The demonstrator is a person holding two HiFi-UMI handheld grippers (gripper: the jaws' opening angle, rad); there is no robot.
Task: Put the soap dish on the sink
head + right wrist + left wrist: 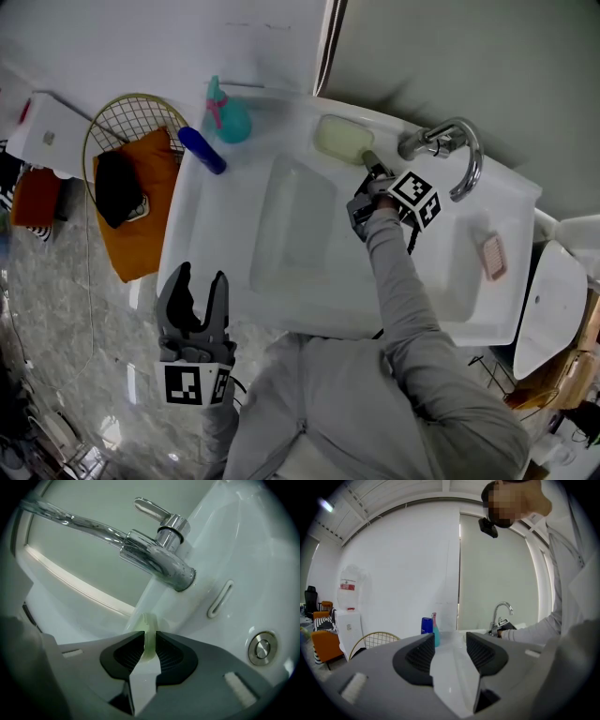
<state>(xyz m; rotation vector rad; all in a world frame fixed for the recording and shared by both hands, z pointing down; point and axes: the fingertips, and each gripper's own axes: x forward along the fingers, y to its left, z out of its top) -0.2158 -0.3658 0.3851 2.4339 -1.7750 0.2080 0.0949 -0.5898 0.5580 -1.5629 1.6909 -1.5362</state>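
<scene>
A pale green soap dish (342, 139) lies on the back ledge of the white sink (281, 234), left of the chrome tap (450, 150). My right gripper (371, 167) is shut on the dish's near edge; in the right gripper view the thin green rim (149, 639) is pinched between the two black pads, with the tap (154, 550) just beyond. My left gripper (199, 295) hangs open below the sink's front left corner, holding nothing. In the left gripper view its jaws (449, 652) stand apart, pointing over the basin.
A teal spray bottle (227, 114) and a blue bottle (202, 150) stand on the sink's left ledge. A pink soap bar (494, 257) lies on the right ledge. A wire basket (131, 127) with orange and black cloth sits left of the sink. A drain button (261, 648) shows in the basin.
</scene>
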